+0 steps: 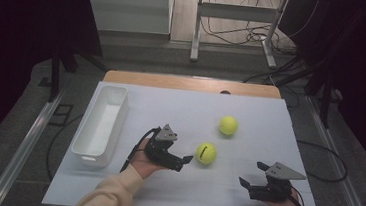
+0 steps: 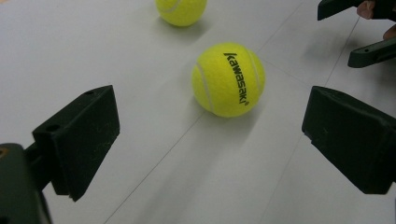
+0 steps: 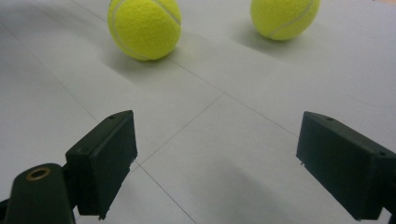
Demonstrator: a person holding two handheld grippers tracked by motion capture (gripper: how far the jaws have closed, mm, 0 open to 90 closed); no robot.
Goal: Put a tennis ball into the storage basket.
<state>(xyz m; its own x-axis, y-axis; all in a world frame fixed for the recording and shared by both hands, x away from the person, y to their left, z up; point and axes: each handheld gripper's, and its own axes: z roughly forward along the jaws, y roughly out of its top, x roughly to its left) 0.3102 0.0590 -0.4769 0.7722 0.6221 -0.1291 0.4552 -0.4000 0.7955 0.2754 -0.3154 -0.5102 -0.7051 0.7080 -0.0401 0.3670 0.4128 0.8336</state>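
Two yellow tennis balls lie on the white table top [image 1: 243,198]. The nearer ball [image 1: 206,153] [image 2: 229,79] [image 3: 144,28] carries black "kawasaki" lettering. The farther ball [image 1: 228,125] [image 2: 181,10] [image 3: 285,16] rests behind it, toward the right. My left gripper [image 1: 184,163] [image 2: 210,140] is open and points at the lettered ball, which sits just ahead of its jaws without touching them. At the front right my right gripper [image 1: 251,172] [image 3: 217,158] is also open and holds nothing, aimed toward both balls from a short distance. Its jaw tips show as the other gripper [image 2: 364,32] in the left gripper view.
A long white bin [image 1: 99,126] stands along the left side of the table, with nothing visible inside. Behind the table's far wooden edge [image 1: 192,84] the floor holds cables and a metal stand [image 1: 238,27].
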